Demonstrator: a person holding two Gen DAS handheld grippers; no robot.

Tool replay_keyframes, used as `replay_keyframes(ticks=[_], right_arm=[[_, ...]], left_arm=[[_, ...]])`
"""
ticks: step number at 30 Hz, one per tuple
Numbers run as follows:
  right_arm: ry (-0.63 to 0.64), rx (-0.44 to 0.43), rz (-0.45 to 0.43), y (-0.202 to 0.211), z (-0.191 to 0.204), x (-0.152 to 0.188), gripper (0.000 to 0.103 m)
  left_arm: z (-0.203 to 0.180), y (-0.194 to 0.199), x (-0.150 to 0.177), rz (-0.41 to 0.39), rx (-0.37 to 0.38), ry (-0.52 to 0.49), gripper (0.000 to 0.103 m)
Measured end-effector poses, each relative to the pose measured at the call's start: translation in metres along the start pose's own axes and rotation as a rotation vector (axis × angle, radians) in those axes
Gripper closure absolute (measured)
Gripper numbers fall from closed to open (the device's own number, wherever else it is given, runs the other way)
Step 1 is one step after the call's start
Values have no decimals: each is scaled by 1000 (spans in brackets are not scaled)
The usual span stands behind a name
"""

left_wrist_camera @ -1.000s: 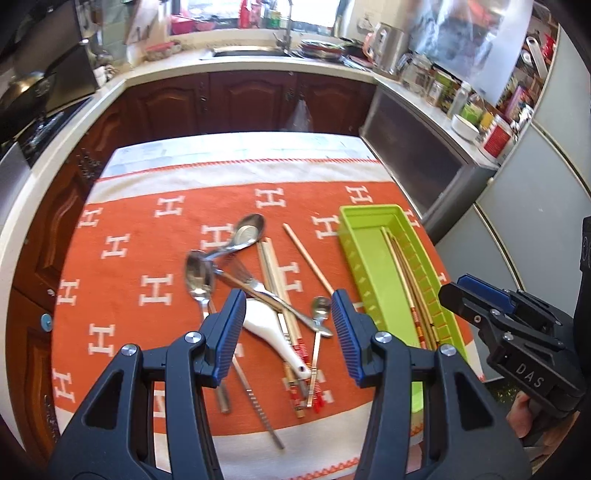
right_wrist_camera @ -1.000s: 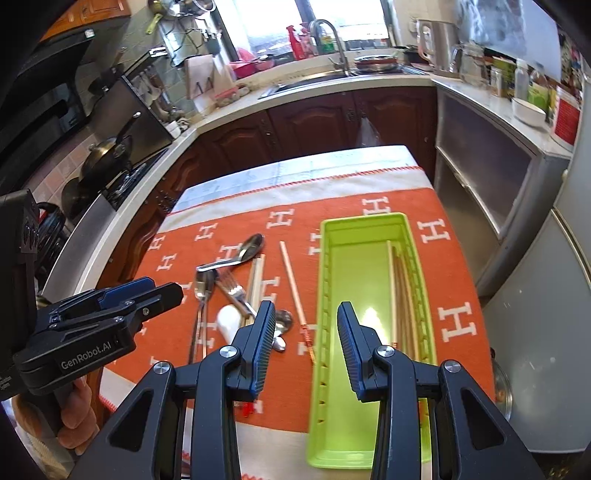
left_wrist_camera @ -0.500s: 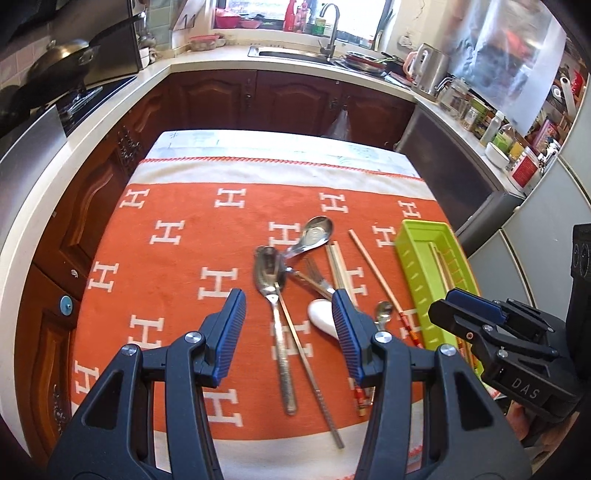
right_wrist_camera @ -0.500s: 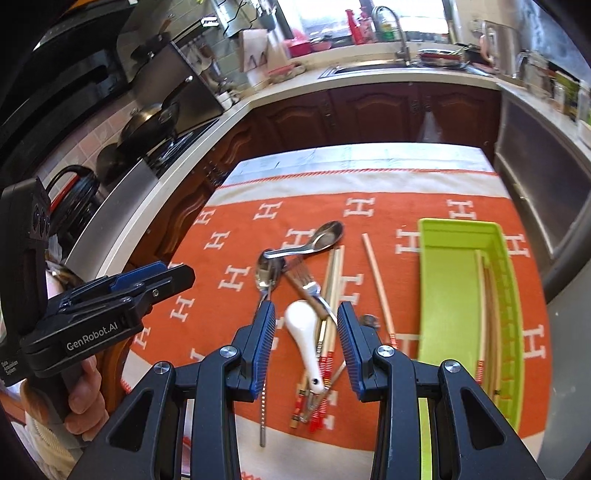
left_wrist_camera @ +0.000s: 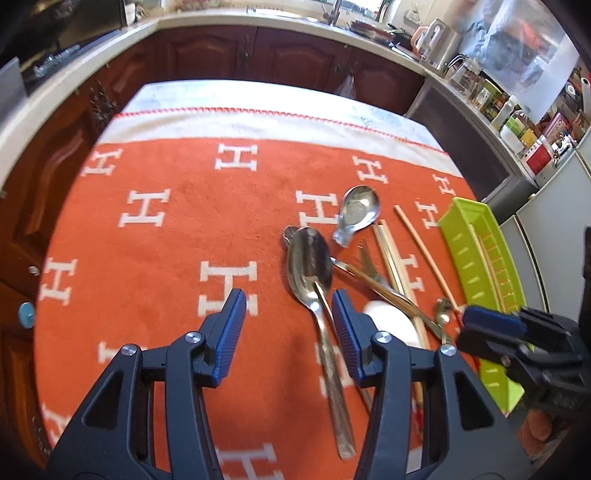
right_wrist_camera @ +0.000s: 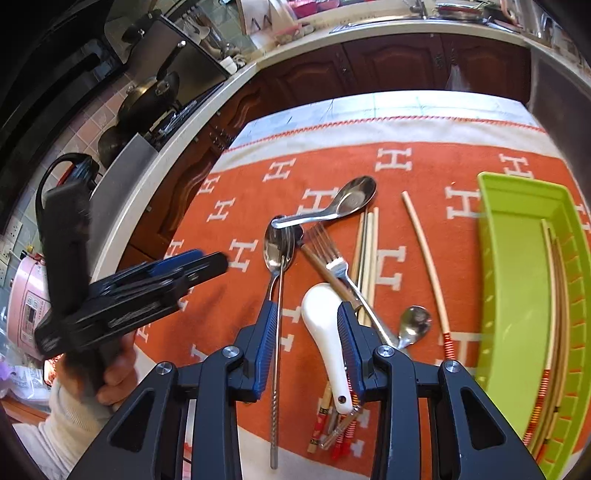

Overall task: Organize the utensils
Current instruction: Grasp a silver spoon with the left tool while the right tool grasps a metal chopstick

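A pile of utensils lies on the orange cloth [left_wrist_camera: 166, 236]: a large steel spoon [left_wrist_camera: 310, 266], a short steel soup spoon [left_wrist_camera: 356, 212], a fork [right_wrist_camera: 328, 254], a white ceramic spoon [right_wrist_camera: 327, 325], a small spoon [right_wrist_camera: 413, 321] and several chopsticks [right_wrist_camera: 424, 254]. A green tray [right_wrist_camera: 513, 288] on the right holds chopsticks along its right side. My left gripper [left_wrist_camera: 288, 328] is open and empty, just left of the large spoon's handle. My right gripper [right_wrist_camera: 308, 343] is open, with its fingers on either side of the white spoon, above it.
Dark wood cabinets and a kitchen counter [left_wrist_camera: 258, 22] with a sink, kettle and jars wrap around the table. A stove with a pan [right_wrist_camera: 147, 99] stands to the left. The cloth's left half [left_wrist_camera: 129, 221] carries no utensils.
Both grippers have moved left and lower toward the utensil pile. The right gripper went from over the tray to over the white spoon. Both stayed open.
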State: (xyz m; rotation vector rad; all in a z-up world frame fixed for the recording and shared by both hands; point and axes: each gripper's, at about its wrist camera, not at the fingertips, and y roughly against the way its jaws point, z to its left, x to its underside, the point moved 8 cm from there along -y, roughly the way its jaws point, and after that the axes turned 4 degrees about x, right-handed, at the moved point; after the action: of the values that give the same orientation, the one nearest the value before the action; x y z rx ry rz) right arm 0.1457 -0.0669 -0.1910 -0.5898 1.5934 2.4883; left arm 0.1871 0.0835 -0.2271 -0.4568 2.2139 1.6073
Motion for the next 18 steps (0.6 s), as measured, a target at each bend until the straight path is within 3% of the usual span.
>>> replay_keyframes(ticks=[8,13,14,18], right_arm=[[20,21,6,-24,2,1,71],[19,12,13,-34,6,6,75],[22,10,12,-36,7,6,75],[38,1,11,-40,15,9,76]], left_arm=[[12,-56,-17,26,55,-4,58],[7,-69,-29,-19,56,-68,60],[5,-70,-31,-27,61,-78,62],[-5,-76,-29,-23,127,-100,87]])
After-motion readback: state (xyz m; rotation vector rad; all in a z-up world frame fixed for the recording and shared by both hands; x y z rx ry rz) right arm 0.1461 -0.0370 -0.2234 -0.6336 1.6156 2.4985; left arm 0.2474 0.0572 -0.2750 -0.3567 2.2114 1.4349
